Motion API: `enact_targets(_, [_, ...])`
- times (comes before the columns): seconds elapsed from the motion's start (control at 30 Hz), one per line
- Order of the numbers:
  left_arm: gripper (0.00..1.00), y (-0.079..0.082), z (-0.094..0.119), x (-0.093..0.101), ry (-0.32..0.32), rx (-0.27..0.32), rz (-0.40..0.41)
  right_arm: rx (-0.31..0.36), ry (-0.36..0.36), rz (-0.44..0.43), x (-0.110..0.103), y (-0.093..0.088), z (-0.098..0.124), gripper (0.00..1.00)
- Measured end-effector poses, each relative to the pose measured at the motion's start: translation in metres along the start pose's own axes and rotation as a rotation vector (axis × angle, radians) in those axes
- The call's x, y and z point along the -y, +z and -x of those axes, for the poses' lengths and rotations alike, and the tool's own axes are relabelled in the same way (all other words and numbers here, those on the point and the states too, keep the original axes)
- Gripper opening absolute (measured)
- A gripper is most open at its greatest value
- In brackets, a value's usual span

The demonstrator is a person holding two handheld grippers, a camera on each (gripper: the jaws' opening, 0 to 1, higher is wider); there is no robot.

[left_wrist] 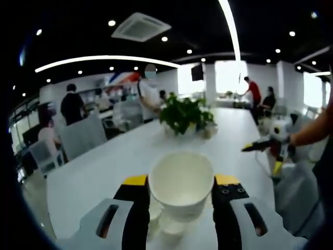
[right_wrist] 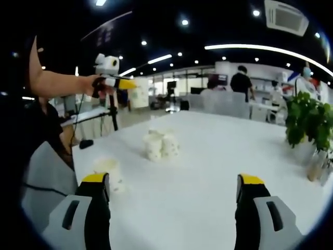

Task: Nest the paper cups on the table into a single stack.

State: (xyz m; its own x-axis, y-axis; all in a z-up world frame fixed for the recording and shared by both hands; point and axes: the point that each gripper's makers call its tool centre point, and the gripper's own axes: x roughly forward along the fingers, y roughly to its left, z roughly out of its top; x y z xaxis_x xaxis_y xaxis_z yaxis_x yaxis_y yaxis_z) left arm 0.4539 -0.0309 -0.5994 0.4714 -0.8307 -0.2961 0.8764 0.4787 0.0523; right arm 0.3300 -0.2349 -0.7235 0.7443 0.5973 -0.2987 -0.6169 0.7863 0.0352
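One paper cup sits mouth-up, clenched in the left claw, while the loose cups stand ahead-left of the released right claw on the desk.

Both views are lit from overhead: long curved light strips and small round ceiling spots glow against a dark ceiling, and bright windows at the far end of the room burn out to plain white. The white table reflects this evenly, with only faint, soft shadows under the things on it. The fisheye lenses bend straight lines, most strongly toward the edges. Overall sharpness is low; the far people and the plant look soft, and the small pale cups on the table in the right gripper view are smeared, perhaps by motion.
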Motion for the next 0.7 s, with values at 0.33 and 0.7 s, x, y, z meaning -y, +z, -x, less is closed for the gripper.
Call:
enact_targets(0.33, [0.44, 0.006, -0.002, 0.02, -0.042, 0.01, -0.006, 0.01, -0.001, -0.001, -0.001, 0.005, 0.0, 1.0])
enact_targets(0.7, [0.44, 0.004, -0.004, 0.043, -0.069, 0.012, 0.004, 0.006, 0.004, -0.002, -0.004, 0.003, 0.002, 1.0])
